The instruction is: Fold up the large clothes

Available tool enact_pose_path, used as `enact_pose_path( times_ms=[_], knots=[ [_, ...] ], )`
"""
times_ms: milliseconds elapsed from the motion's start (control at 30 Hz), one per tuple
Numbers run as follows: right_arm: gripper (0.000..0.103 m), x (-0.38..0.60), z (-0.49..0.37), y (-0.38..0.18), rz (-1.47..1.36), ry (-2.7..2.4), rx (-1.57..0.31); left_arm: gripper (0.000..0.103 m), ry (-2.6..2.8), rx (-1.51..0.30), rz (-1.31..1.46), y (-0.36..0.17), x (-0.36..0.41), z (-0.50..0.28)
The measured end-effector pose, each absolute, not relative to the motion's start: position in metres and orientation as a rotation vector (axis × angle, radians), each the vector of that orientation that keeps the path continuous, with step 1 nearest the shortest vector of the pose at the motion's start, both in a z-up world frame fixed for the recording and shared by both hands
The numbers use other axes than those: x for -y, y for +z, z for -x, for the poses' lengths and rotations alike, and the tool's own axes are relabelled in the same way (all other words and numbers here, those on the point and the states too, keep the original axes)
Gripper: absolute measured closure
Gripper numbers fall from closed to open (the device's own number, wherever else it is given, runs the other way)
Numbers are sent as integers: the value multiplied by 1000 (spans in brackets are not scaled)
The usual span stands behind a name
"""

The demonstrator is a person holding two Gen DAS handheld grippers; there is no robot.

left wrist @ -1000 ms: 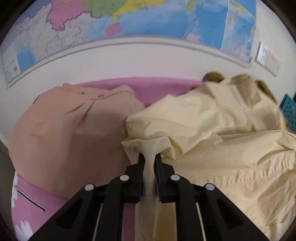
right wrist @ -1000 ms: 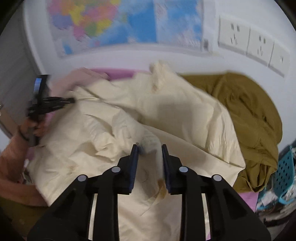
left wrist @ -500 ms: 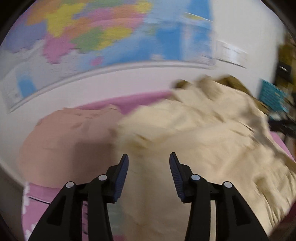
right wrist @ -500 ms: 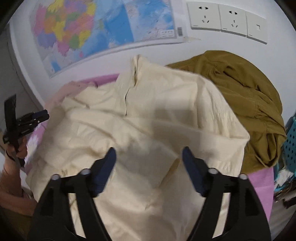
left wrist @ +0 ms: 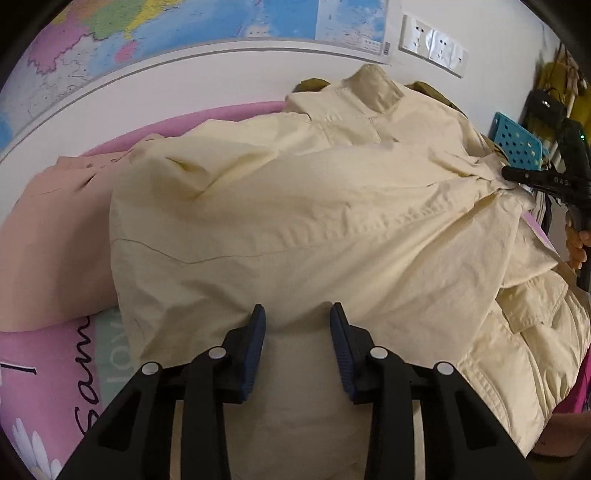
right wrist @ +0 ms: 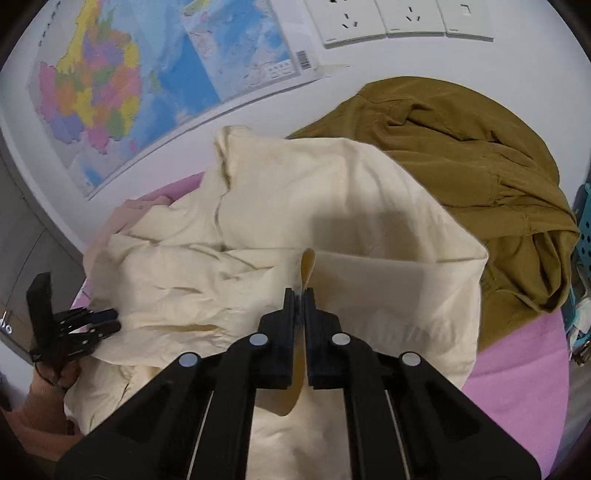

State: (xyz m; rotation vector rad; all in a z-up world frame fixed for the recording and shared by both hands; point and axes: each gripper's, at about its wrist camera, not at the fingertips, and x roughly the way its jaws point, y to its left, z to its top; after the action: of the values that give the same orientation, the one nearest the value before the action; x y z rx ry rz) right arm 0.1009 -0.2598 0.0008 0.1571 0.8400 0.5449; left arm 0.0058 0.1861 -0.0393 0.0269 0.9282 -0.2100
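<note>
Cream cotton shirt [left wrist: 332,206], large and rumpled, lies spread over the pink printed bedsheet [left wrist: 40,373], filling most of the left wrist view; its collar points toward twelve o'clock, near the white wall; a folded salmon-pink garment [left wrist: 55,236] sits at nine o'clock of it, partly under its edge; an olive-brown jacket [right wrist: 461,173] is heaped at two o'clock in the right wrist view, touching the shirt's far side.

Left gripper [left wrist: 297,314] hovers at six o'clock of its own view with its blue-padded fingers [left wrist: 255,343] apart and closing; cream cloth bulges up between them, yet the pads do not visibly press on it; in the right wrist view the same gripper appears at eight o'clock, at the shirt's edge, held by a hand in a pink sleeve [right wrist: 40,402].

Right gripper [right wrist: 298,291] has its jaws together, pinching a raised fold of the cream shirt that stands up just above the tips; in the left wrist view it shows at three o'clock, its tips meeting the cloth there.

Colourful wall map [right wrist: 122,85] hangs at eleven o'clock; white wall sockets [right wrist: 399,18] sit at one o'clock; a turquoise perforated plastic basket [left wrist: 517,142] stands at two o'clock in the left wrist view.
</note>
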Motion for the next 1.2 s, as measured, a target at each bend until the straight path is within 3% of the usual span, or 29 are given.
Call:
enact_pose_path(
  times_ms=[100,167,267,400,600,700,833,1000,1200],
  knots=[
    [91,249,-108,-19,-74,491,-915,60,-182,-921,-64,-38,-182,-3],
    [74,251,-103,-21,-78,467,-913,56,-185,-914,-59,-32,-183,3],
    [62,258,-79,-5,-86,480,-824,56,-200,-899,-30,-22,-189,12],
    [56,234,-42,12,7,632,-762,51,-217,-881,-43,-16,-192,26],
    [54,190,-62,-36,128,646,-930,51,-177,-931,-69,-37,-190,23],
    [54,195,-66,-38,64,650,-952,50,-162,-910,-52,-30,-194,31],
    [36,219,-41,-8,-1,669,-857,45,-150,-848,-11,-12,-209,59],
    [32,285,4,9,-176,682,-790,38,-123,-801,108,1,-241,104],
    [23,348,45,-10,-357,589,-785,35,-100,-856,296,-18,-268,142]
  ],
)
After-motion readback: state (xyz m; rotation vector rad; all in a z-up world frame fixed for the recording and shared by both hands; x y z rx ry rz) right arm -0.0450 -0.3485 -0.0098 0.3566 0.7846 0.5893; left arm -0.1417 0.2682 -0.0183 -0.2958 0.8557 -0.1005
